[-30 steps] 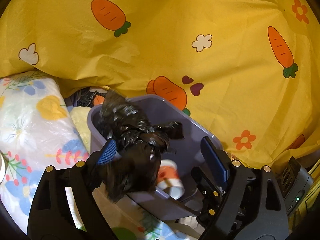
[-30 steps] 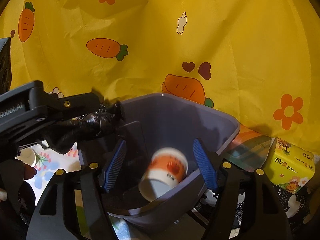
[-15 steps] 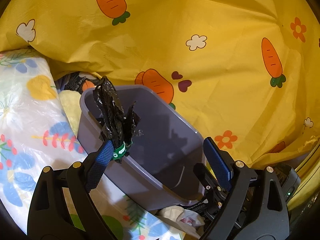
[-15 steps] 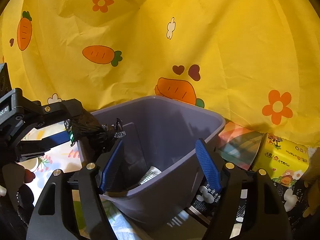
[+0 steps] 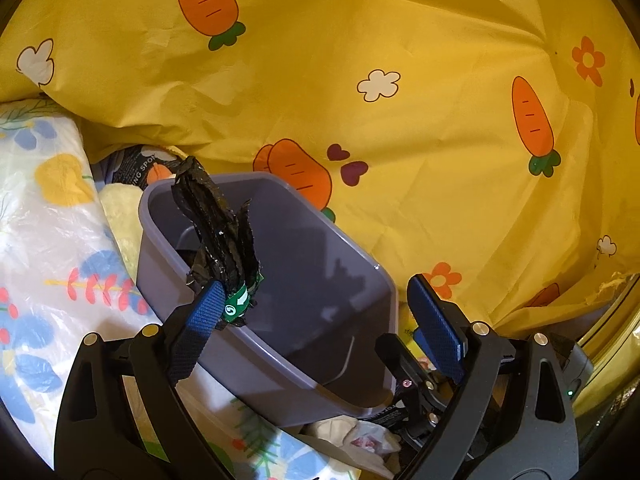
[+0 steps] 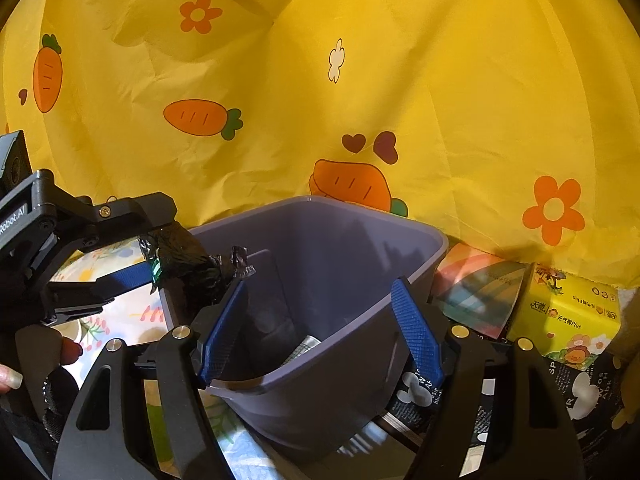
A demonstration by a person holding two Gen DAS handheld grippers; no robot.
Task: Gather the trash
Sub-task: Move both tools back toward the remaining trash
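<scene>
Black, crinkled plastic, bunched into a long glossy twist with a green-and-white printed band near its base, makes up the crumpled black bag (image 5: 218,236). It sticks up over the near left rim of the grey-purple plastic waste bin (image 5: 320,280), clinging to the left pad of the left tongs (image 5: 316,312), whose jaws stand released and wide. The right tongs (image 6: 320,332) are also spread, straddling the bin's near wall without pressing it. Inside the bin lies something pale, too hidden to identify. A yellow carrot-print cloth (image 6: 360,80) hangs behind.
</scene>
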